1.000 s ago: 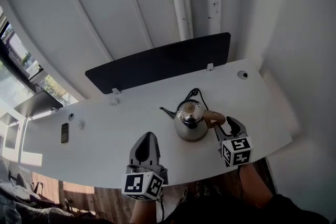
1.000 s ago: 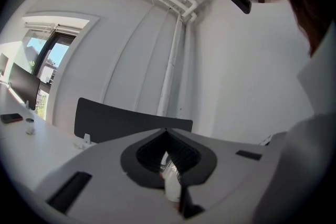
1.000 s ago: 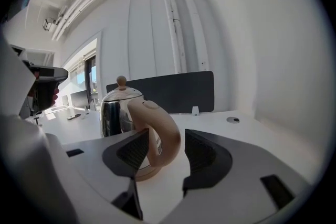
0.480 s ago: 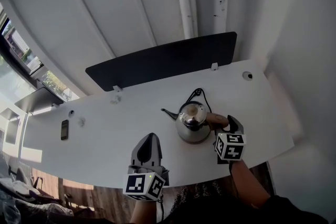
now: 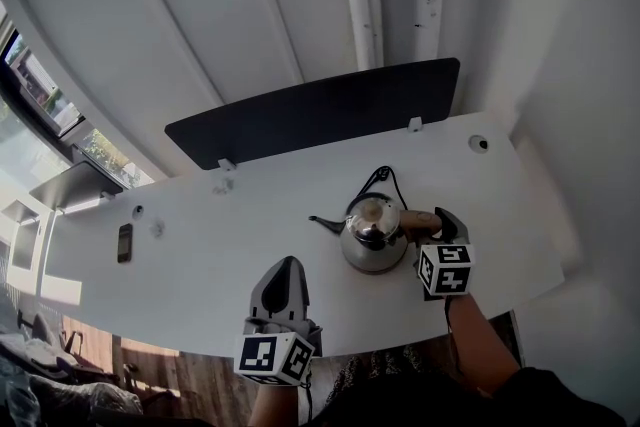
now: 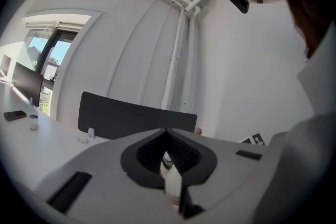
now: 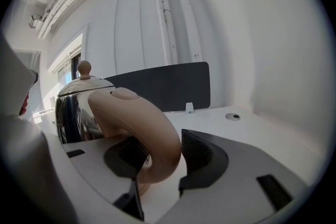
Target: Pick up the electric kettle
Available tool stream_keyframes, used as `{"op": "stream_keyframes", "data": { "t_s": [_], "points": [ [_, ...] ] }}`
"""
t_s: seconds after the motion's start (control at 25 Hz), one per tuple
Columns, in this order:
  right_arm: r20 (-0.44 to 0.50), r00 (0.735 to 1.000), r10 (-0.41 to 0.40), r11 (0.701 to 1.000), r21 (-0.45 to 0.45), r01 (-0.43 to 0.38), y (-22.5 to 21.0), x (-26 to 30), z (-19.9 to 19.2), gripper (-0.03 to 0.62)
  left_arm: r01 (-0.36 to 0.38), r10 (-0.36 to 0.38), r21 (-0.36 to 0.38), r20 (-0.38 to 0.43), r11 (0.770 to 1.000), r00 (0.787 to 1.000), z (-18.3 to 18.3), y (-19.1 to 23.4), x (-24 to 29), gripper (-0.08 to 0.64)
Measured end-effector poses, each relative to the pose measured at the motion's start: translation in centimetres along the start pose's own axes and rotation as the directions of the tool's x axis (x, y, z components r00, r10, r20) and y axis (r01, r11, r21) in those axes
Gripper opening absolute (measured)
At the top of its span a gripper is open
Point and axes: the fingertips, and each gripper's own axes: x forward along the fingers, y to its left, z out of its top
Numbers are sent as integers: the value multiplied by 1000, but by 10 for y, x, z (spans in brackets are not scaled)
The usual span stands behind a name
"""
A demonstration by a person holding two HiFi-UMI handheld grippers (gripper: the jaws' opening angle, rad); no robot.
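Electric kettle (image 5: 372,237) sits upright on the white surface (image 5: 230,245), right of centre and close to the near edge. Its spout points to the view's left and its tan handle (image 5: 418,220) to the right. The black cord (image 5: 378,180) loops off behind it toward the dark divider panel (image 5: 310,110).

Right gripper (image 5: 440,223) is on the handle. In the right gripper view the handle (image 7: 149,134) fills the gap between the jaws. Both pads look to be touching it, the right one (image 7: 191,147) right at the handle's outer curve. Jaws have just been closing in on it, so the right gripper (image 7: 157,136) is pinching the handle. The chrome body (image 7: 79,107) is just ahead of it, to the left. Kettle base is on the surface, not lifted.

Left gripper (image 5: 284,267) hangs over the near edge, to the kettle's left and apart from it. Its own view shows the left gripper (image 6: 167,134) with jaws pressed together, tips meeting, holding nothing.

Phone (image 5: 124,242) lies at the far left of the surface, well away from the kettle.
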Motion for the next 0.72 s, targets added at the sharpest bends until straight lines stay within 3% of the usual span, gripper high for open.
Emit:
{"op": "stream_keyframes", "data": {
  "t_s": [0.72],
  "points": [
    [2, 1000, 4, 999, 41, -4, 0, 8, 1, 118, -41, 41, 1, -11, 999, 999, -3, 8, -7, -9]
  ]
}}
